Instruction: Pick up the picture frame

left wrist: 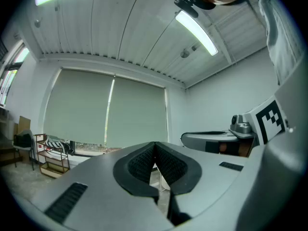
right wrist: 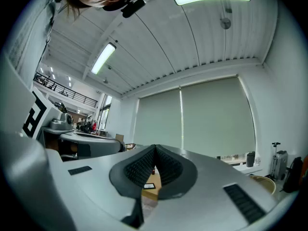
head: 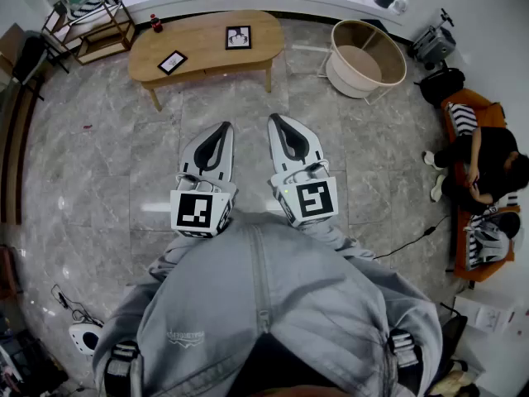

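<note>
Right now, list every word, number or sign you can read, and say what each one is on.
No text here reads clearly.
Jacket logo: a small line of print, too blurred to read.
Picture frames: dark pictures, too small to show any words.
Cube on the left gripper and cube on the right gripper: black-and-white square patterns, not words.

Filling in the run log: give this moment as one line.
left gripper: shut, empty | right gripper: shut, empty | picture frames: both on table, untouched
</note>
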Motion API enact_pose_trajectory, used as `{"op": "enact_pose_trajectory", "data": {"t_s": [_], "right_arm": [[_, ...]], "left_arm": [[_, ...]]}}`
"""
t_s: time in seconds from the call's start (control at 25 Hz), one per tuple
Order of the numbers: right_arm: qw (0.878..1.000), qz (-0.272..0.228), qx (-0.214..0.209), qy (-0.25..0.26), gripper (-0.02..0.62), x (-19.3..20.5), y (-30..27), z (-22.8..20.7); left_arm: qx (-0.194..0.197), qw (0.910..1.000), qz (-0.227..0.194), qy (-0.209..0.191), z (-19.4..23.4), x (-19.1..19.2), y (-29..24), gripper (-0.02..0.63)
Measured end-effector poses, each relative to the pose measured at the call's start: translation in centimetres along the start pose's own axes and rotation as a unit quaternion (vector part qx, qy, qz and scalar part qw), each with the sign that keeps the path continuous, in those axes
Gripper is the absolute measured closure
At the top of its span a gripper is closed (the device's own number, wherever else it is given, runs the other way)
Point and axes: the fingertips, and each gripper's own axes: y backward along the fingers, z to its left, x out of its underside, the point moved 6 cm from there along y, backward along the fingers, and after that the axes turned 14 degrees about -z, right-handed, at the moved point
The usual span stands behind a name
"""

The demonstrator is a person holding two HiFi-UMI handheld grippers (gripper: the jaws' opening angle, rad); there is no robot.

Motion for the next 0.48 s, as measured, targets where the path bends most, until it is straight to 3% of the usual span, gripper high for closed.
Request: {"op": "enact_pose_trajectory", "data": {"t_s": [0.48], "right_arm": [[1.000,-0.004,-0.008,0.000,0.565,-0.4,1.1,-2.2]], "left_arm": [[0.001,1.0000,-0.003,-0.008,-2.4,0.2,-1.4,0.588]]}}
